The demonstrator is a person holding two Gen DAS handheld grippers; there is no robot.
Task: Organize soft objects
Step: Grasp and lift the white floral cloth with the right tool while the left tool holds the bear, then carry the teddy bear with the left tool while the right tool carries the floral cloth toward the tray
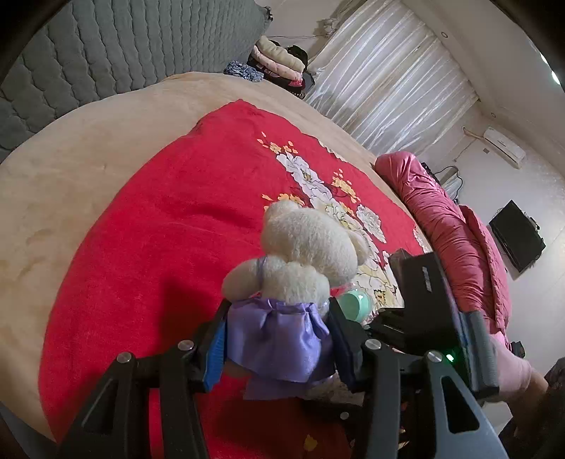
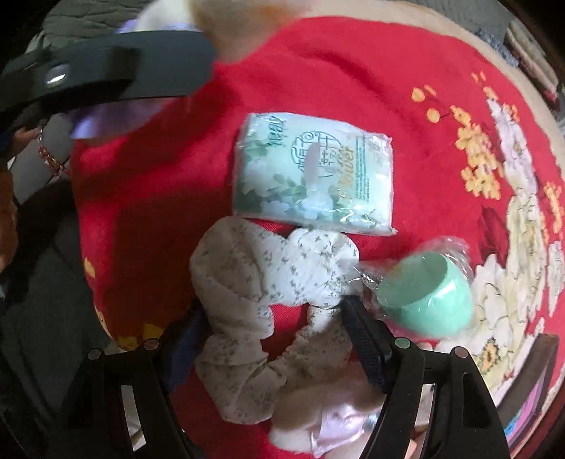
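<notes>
One plush bear (image 1: 303,254), head pointing away, fills the left tool (image 1: 279,339).

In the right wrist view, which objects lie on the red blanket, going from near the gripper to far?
Floral scrunchie → tissue pack → plush toy held above by the left gripper.

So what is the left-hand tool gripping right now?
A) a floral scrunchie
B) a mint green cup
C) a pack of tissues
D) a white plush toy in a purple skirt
D: in the left wrist view the left gripper is closed on the white plush toy, with its fingers pressed against either side of the purple skirt. The pack of tissues lies free on the red blanket.
</notes>
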